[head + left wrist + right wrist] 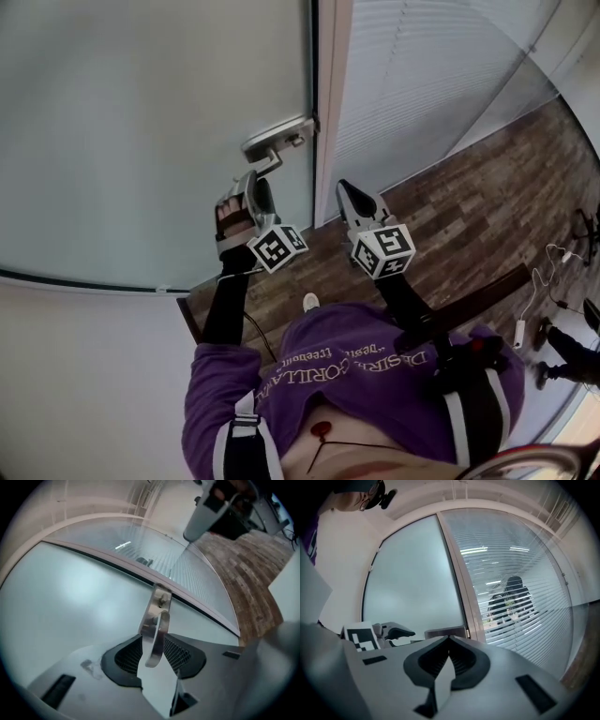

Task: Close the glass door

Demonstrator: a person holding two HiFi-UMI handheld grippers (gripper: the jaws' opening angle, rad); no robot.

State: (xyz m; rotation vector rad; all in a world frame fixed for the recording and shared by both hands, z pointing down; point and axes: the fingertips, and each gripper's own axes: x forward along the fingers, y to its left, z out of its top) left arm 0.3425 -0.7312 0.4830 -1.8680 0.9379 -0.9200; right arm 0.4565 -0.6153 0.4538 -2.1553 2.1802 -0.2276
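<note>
Two tongs faced the glass door (141, 141). Left tongs (154, 654) stood wide open, the handle (157, 627) pointing straight in between their jaws, ungripped; right tongs (449, 657), shut and empty, hung beside, farther off.

We see a pale blue-grey frosted glass door (141, 141) with a shiny silver metal handle (274, 145). The wooden plank floor (469, 216) is streaky brown. The grey left gripper (253, 180) and grey right gripper (343, 186) wear black-and-white squares.
</note>
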